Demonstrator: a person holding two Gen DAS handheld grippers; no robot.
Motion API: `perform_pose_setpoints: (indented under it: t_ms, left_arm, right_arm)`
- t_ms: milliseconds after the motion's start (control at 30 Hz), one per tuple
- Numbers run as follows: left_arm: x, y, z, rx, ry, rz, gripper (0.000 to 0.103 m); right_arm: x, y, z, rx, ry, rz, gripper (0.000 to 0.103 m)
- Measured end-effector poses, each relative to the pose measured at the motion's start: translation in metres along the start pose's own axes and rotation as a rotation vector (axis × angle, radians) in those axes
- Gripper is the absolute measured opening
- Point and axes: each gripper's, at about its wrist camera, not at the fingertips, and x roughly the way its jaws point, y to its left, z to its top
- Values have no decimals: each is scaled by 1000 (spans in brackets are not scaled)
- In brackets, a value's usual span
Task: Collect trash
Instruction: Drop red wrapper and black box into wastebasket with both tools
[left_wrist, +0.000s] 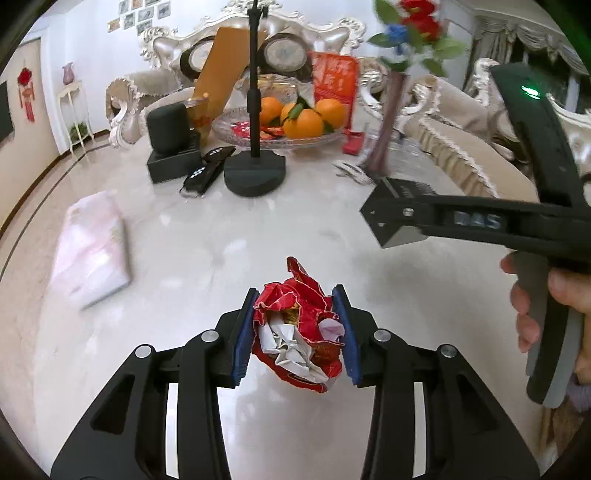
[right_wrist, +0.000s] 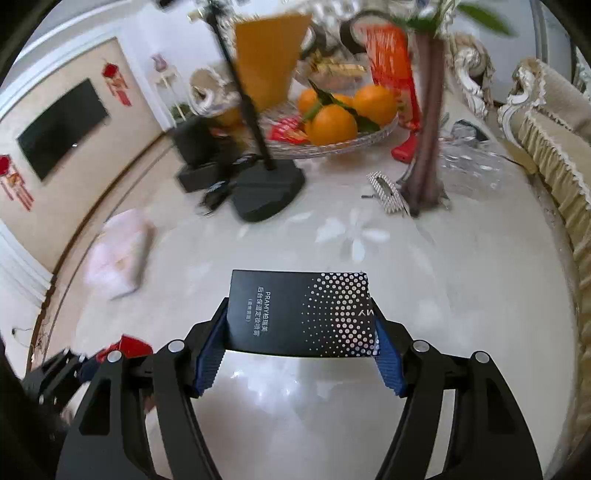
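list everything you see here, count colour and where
crumpled wrapper: 1, red and white, between the left claw's pads
box: 1, black with white dots, between the right claw's pads
oranges: about 4, orange, in the glass dish
glass dish: 1, clear, far side of the table
stand: 1, black, before the dish
vase: 1, purple, right of the dish
tissue pack: 1, pale pink, left on the table
table: 1, cream marble
left claw: 1, black, blue pads
right claw: 1, black, blue pads
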Motion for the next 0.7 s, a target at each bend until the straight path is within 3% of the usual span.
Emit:
perform_pose_setpoints:
  t_ms: [133,233,367,533,600,700]
  left_arm:
    - [-75,-15,-56,60,-30,-50,40]
    - [-131,-25,-113,96,-49,-98,40]
    - [-180,-37,-199,116,-2,-161,40]
    - [-196,-57,-307,143,136,-201,40]
    - [-182,-65,-338,148,193,-213,40]
    - [-147,-67,-370,99,285,-227,45]
  right_arm:
    - [-85,27,-87,-95,-76,27,66]
    - [-144,39,-164,-76,-110,80,66]
    - [-202,51,-266,-23,-106,165,66]
    - [-219,66,-361,24,-2,170,66]
    - [-206,70,-385,39,68,201,66]
    - [-164,69,-413,40,167,142,66]
